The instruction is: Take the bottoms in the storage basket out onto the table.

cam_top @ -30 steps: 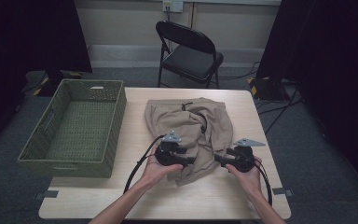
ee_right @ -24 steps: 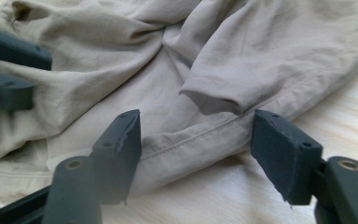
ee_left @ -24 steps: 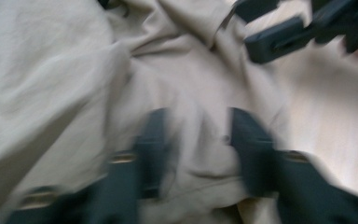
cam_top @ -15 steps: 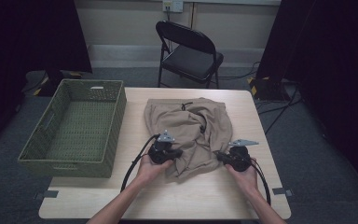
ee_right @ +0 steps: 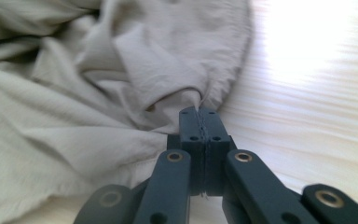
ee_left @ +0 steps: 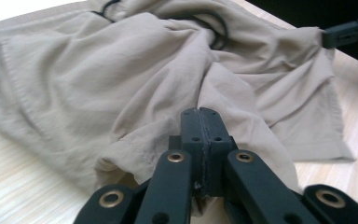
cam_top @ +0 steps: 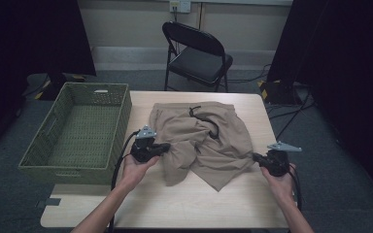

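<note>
The tan garment (cam_top: 201,138) at frame centre is stretched between the left gripper (cam_top: 162,148) and right gripper (cam_top: 256,157), each clenched on an opposite edge.

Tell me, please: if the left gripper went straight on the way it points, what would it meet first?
Probably more of the tan garment it already pinches: the left gripper points into its bunched folds.

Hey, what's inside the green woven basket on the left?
The green woven basket looks empty: only its woven floor shows. The strip just behind its near wall is hidden from the high view.
</note>
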